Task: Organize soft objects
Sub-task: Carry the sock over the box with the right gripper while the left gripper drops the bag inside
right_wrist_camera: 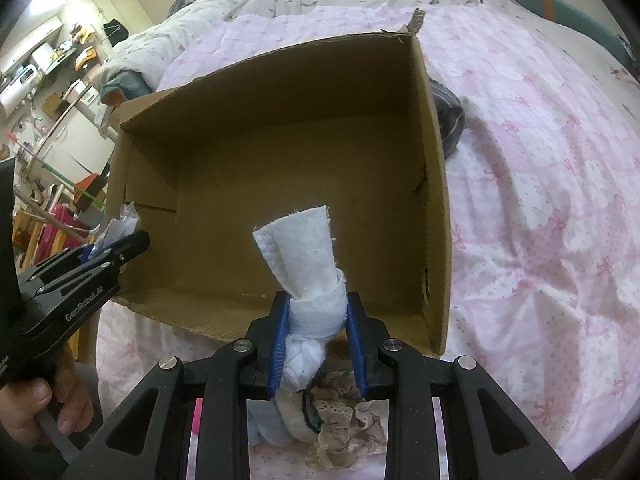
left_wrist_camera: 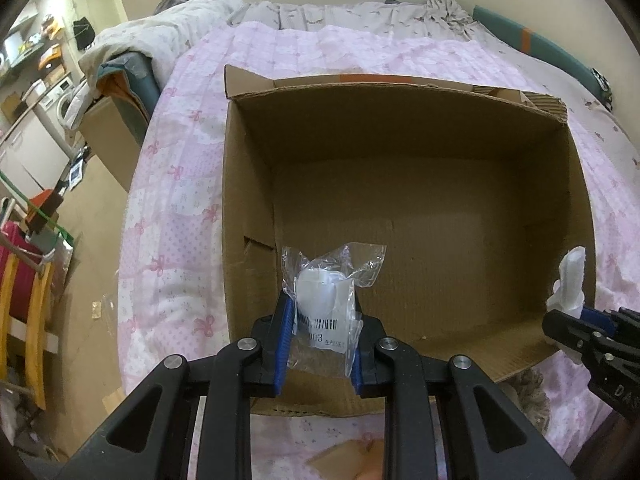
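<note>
We note left tongs (left_wrist_camera: 319, 320) clenched on a light, slippery plastic packet (left_wrist_camera: 324, 292), right tongs (right_wrist_camera: 317, 320) on a soft knotted cloth (right_wrist_camera: 308, 276), both over the box (left_wrist_camera: 400, 92); grip mid-body.

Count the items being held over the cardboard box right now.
2. A clear plastic packet in the left gripper; a knotted white cloth in the right gripper, both above the cardboard box.

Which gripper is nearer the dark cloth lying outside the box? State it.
Right. The right gripper hangs over the cardboard box near the wall the dark cloth lies beside; the left gripper is at the opposite wall.
</note>
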`<state>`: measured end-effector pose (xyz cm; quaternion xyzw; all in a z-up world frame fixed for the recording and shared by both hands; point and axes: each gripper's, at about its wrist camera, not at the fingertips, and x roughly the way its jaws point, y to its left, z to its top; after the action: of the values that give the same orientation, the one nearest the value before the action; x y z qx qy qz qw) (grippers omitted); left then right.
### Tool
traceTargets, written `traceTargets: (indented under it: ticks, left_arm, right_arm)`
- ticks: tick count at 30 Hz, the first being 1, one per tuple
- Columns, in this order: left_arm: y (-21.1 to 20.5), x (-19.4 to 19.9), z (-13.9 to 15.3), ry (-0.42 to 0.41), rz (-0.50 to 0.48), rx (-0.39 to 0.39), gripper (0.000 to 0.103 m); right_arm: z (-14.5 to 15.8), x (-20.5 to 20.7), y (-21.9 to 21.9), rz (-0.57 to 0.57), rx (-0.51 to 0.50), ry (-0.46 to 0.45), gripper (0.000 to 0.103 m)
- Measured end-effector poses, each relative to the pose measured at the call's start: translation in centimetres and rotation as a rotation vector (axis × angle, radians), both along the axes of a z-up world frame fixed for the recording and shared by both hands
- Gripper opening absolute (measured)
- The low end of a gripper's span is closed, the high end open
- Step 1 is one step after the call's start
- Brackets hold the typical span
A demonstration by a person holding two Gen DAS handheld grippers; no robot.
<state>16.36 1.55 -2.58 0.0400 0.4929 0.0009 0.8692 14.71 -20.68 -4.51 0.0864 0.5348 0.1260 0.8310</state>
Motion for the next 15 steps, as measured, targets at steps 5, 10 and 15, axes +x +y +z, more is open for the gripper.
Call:
traceTargets:
  ticks: [5,10,15]
  left_arm:
    - [-0.07,-0.1,0.06,0.005,-0.007,-0.01,0.022]
    - [-0.32,-0.2,0.33,0.005,-0.028,-0.028,0.03]
    - [-0.27,-0.26,0.62,-0.014,-0.021,-0.017,0.049]
  right_arm:
    - [-0.05,0.08,0.03,0.001,0.001,0.002,0.029]
    - [0.15,-0.03,0.14,0.013,0.003,-0.015,0.029]
    - [-0.08,0.0,0.02,0.01,0.001,-0.008,0.029]
